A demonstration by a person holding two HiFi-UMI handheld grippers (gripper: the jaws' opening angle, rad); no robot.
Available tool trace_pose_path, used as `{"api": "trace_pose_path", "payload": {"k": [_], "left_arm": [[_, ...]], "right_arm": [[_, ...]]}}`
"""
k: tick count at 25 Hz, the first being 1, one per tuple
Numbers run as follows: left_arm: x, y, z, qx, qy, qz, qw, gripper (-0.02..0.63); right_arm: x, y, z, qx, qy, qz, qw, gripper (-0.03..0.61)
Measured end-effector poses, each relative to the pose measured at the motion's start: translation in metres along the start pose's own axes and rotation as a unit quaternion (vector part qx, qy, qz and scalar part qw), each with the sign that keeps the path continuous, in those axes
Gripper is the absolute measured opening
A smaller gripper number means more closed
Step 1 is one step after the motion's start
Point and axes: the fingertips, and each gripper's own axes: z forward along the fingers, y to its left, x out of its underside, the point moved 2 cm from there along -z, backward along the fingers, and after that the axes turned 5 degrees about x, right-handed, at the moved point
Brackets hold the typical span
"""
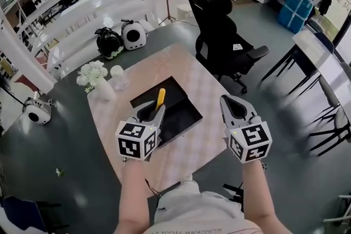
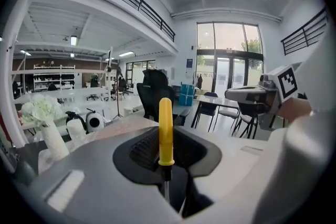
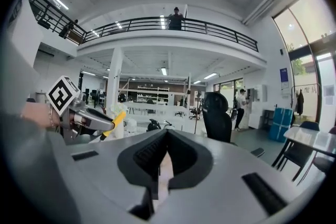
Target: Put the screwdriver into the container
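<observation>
Since the screwdriver is already in hand, left gripper [image 1: 156,113]: near left, over the table; jaws part-way closed, pads pinching the thin metal shaft.
Screwdriver [image 1: 160,98]: yellow handle sticks out past the jaw tips. Its long axis runs along the jaws, pointing far and slightly right. The blade end is hidden inside the gripper.
Right gripper [image 1: 232,102]: near right, level with the left one; jaws almost together with a narrow slit, nothing between them. It stands well apart from the screwdriver, so it is the farther tool.
Key relation: the handle overhangs the container [image 1: 184,115], which lies straight ahead of and under the left jaw tips. The container's long sides run slantwise, near left to far right, roughly across the handle's line.
Move called for (judgement): lower, perhaps turn the handle to lie along the tray, then release. No reach sideways is needed.
Table [image 1: 204,146]: pale checked cloth, bare around the container.
In the way: nothing between the handle and the container floor; the raised black far wall is the only edge to clear.
Flowers [image 1: 92,74]: white, in a vase, far left of the container, apart from it.
Glass [image 1: 118,78]: just right of the flowers.
Chair [image 1: 218,35]: black, beyond the far table edge, clear of the work.
</observation>
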Motion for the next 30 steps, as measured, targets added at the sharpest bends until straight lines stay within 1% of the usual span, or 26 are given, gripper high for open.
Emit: {"api": "trace_pose_path", "payload": {"k": [4, 8, 13, 17, 20, 22, 26, 28, 30], "left_arm": [[0.035, 0.01, 0.033, 0.022, 0.061, -0.025, 0.9976, 0.091], [0.071, 0.014, 0.057, 0.04, 0.125, -0.041, 0.9905, 0.091], [0.109, 0.011, 0.084, 0.061, 0.207, -0.049, 0.9753, 0.091], [0.13, 0.01, 0.103, 0.075, 0.255, -0.06, 0.9622, 0.091], [0.149, 0.009, 0.114, 0.081, 0.291, -0.065, 0.951, 0.091], [0.162, 0.01, 0.119, 0.082, 0.316, -0.063, 0.943, 0.091], [0.184, 0.01, 0.129, 0.081, 0.362, -0.038, 0.928, 0.092], [0.191, 0.01, 0.132, 0.078, 0.372, -0.031, 0.9243, 0.092], [0.192, 0.008, 0.134, 0.077, 0.373, -0.026, 0.9241, 0.091]], "right_arm": [[0.022, -0.003, 0.02, 0.001, 0.031, 0.004, 1.0, 0.005], [0.049, -0.006, 0.034, -0.004, 0.066, 0.012, 0.998, 0.005], [0.086, -0.012, 0.039, -0.007, 0.109, 0.041, 0.993, 0.005], [0.114, -0.015, 0.043, -0.011, 0.138, 0.068, 0.988, 0.005], [0.13, -0.013, 0.044, -0.018, 0.158, 0.077, 0.984, 0.005], [0.139, -0.013, 0.045, -0.024, 0.166, 0.081, 0.982, 0.005], [0.153, -0.018, 0.045, -0.028, 0.18, 0.087, 0.979, 0.005], [0.159, -0.021, 0.046, -0.026, 0.186, 0.091, 0.978, 0.005], [0.162, -0.023, 0.046, -0.025, 0.19, 0.095, 0.977, 0.005]]}}
